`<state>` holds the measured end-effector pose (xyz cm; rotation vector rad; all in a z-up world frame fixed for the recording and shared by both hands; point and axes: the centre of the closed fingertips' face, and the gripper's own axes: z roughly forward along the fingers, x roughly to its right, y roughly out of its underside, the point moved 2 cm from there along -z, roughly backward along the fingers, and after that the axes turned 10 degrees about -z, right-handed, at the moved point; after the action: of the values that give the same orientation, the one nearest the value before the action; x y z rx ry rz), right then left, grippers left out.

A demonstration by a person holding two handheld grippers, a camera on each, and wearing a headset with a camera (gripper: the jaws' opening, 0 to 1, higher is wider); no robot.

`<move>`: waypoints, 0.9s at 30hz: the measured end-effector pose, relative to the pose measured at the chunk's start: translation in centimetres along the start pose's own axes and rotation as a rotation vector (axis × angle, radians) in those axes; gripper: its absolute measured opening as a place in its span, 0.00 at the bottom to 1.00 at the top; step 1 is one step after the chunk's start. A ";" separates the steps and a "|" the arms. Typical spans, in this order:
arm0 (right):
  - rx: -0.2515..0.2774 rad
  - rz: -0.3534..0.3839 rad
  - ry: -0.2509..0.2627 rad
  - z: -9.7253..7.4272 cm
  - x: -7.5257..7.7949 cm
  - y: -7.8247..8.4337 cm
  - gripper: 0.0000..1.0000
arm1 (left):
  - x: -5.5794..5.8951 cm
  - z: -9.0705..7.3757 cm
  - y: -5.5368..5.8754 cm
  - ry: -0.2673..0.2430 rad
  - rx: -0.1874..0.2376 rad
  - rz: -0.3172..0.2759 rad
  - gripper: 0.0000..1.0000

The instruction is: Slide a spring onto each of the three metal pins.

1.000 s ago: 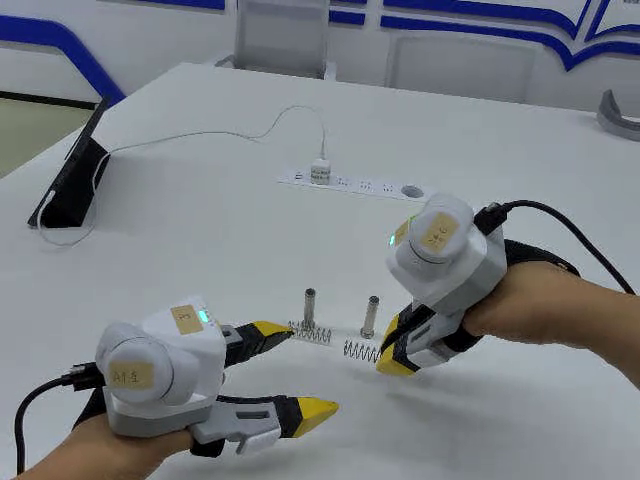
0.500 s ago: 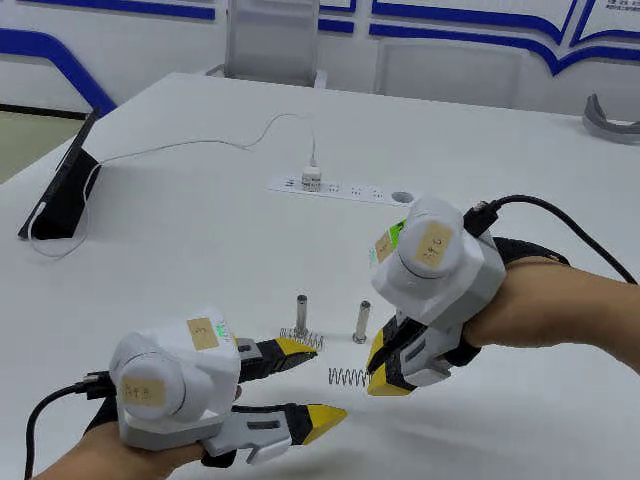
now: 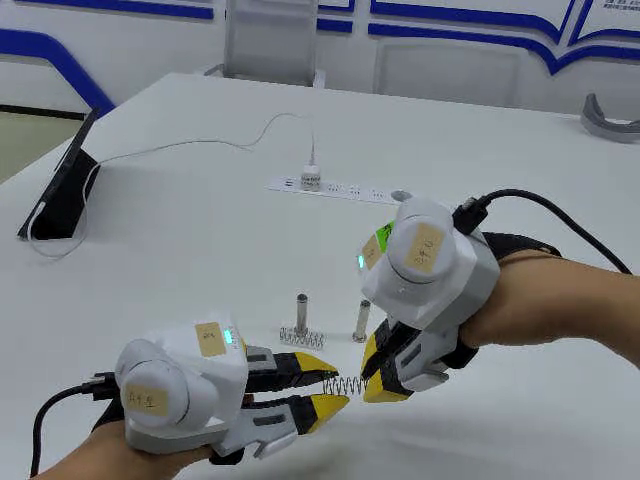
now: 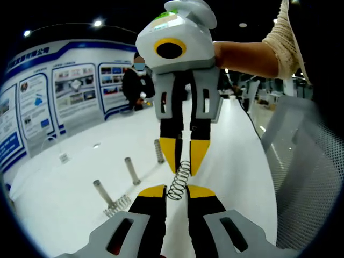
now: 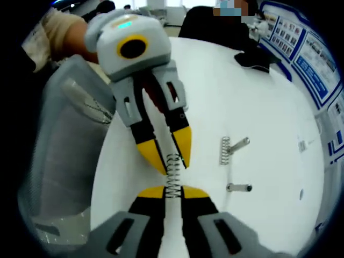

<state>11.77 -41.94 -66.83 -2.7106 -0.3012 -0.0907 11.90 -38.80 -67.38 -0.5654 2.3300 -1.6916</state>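
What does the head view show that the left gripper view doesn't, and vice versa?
Head view: a power strip and a dark screen farther up the table. Left gripper view: a third pin and a person by wall posters. Both: two pins, a loose spring beside one's base, and the spring between left gripper and right gripper.

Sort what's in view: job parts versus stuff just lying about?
Job: held spring between left gripper and right gripper; loose spring beside a pin; three pins.
Lying about: power strip, charger plugged into it, white cable, dark screen far left.
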 end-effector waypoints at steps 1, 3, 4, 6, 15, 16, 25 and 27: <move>0.001 -0.001 0.000 -0.1 0.0 -0.1 0.12 | 0.0 0.0 0.0 0.001 0.000 0.000 0.14; 0.004 0.001 0.000 -0.4 0.0 -0.2 0.12 | 0.1 0.0 0.0 0.004 0.000 0.002 0.14; 0.006 0.001 0.001 -0.6 0.0 -0.3 0.12 | 0.1 0.0 0.1 0.005 0.000 0.004 0.14; 0.013 0.003 0.002 -0.9 0.1 -0.6 0.12 | 0.0 0.0 0.1 0.004 -0.004 0.012 0.13; 0.052 -0.006 0.016 -1.9 0.2 -2.6 0.12 | 0.1 0.0 0.0 0.010 -0.007 0.015 0.12; 0.055 -0.007 0.018 -1.9 0.2 -2.7 0.12 | 0.1 0.0 0.0 0.010 -0.008 0.016 0.12; 0.098 0.002 0.036 -2.2 0.6 -4.3 0.12 | 0.3 0.0 0.0 0.016 -0.007 0.010 0.11; 0.109 0.006 0.040 -2.2 0.6 -4.6 0.12 | 0.3 0.0 -0.1 0.017 -0.005 0.009 0.11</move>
<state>11.32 -38.63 -62.99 -2.5982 -0.2774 -0.1233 11.66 -38.99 -67.31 -0.5429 2.3457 -1.6930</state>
